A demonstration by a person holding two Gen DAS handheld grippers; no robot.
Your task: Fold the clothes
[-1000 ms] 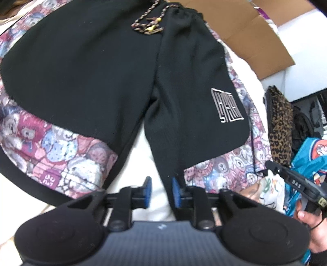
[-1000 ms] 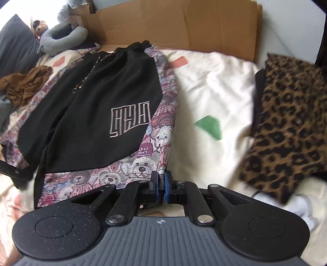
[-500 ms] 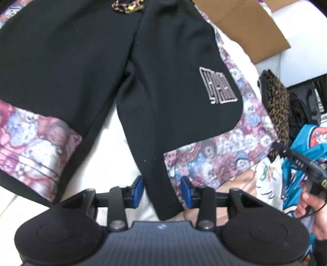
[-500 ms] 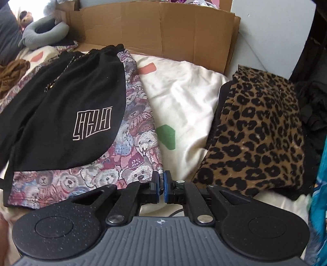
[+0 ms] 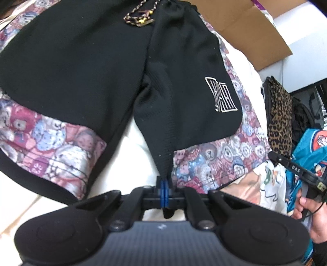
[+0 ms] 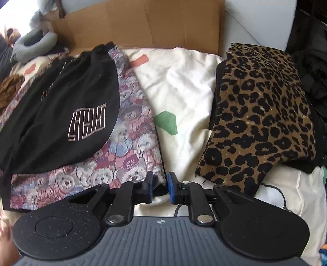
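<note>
- Shorts [image 5: 81,67], black with teddy-bear print panels, spread flat on a cream bedsheet [image 6: 184,86]; waistband toward the far edge of the bed, leg hems toward the near edge
- Braided drawstring [image 5: 139,17] knotted at the waistband; white outlined logo [image 5: 222,96] on one black leg panel
- Left gripper [image 5: 164,191]: blue pads pressed together, clamped on the black inner hem corner of the logo leg; fabric pulled to a taut point into the fingers, a small tail poking out behind them
- Right gripper [image 6: 160,187]: jaws opening, pads apart; the outer hem corner of the bear-print panel lies at or just between them, pads not pressing on it as far as the view allows
- Seen from the left wrist, the right gripper's black finger sticks in from the right edge, held by a hand [image 5: 310,212]
- Leopard-print garment [image 6: 263,114], folded, on the bed well right of the shorts, bare sheet between them; it crowds the right gripper's right side
- Teal printed garment [image 5: 308,155] and a white printed one [image 5: 273,184] piled by the near right corner of the bed
- Flattened cardboard [image 6: 147,22] stands along the far edge of the bed against a pale wall
- Grey neck pillow [image 6: 32,44] and a crumpled brown cloth [image 6: 9,90] toward the far left corner
- Dark clothing heaped beyond the right edge of the bed
- Sheet carries green and salmon patches
</note>
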